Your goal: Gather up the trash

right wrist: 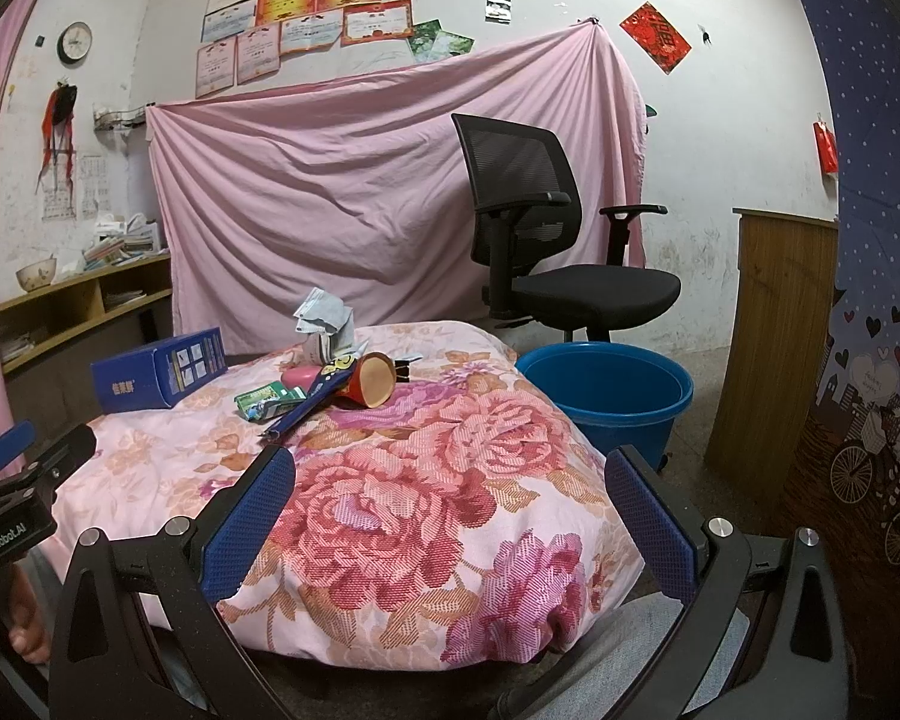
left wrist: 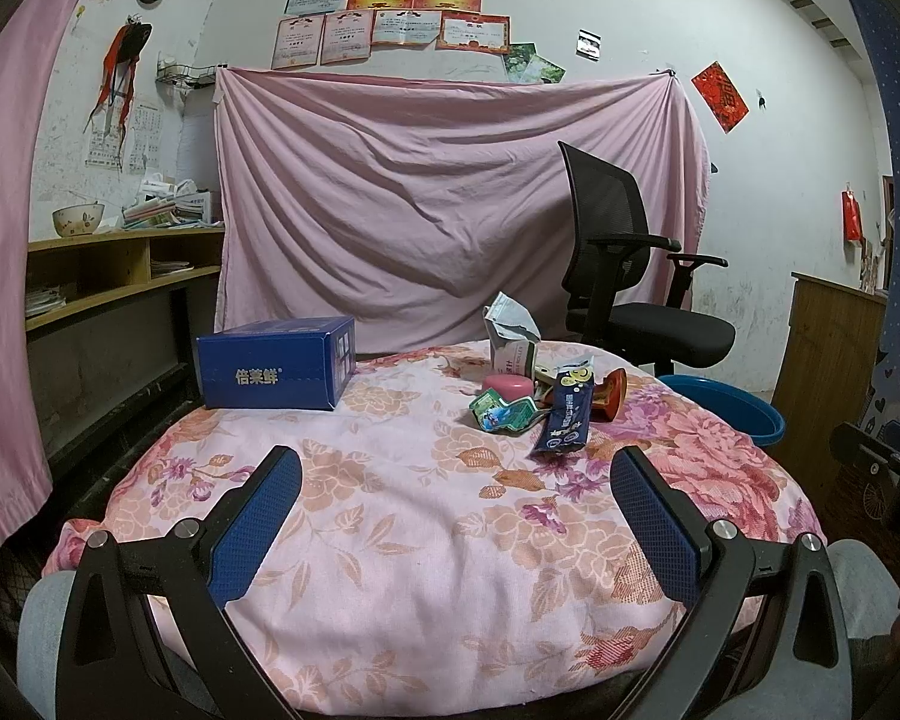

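The left hand-held gripper [left wrist: 456, 474] was held with its jaws spread wide apart, and nothing was gripped or touched between its blue-padded fingers [left wrist: 258, 522]. It was poised above the near part of a table [left wrist: 390, 570] covered with a floral cloth. The right hand-held gripper [right wrist: 450, 474] was likewise spread wide and empty, hovering above the table's near right edge, with nothing between its blue pads [right wrist: 648, 516].

The trash was seen gathered in a small pile on the far right part of the table, well apart from both grippers. A torn white packet [left wrist: 510, 324] stood upright at the back. Just in front of it a pink round lid [left wrist: 508, 387] was lying, and beside that a green wrapper [left wrist: 501, 411]. A dark blue sachet [left wrist: 564, 420] was leaned against the pile, touching the green wrapper. An overturned red cup [right wrist: 369, 381] was lying on its side at the pile's right, its opening turned toward the right wrist camera.

A blue box [left wrist: 279, 369] was set on the far left part of the table, apart from the pile. A blue bucket [right wrist: 606, 399] was placed on the floor just beside the table's right edge, in front of a black office chair [right wrist: 540, 228].
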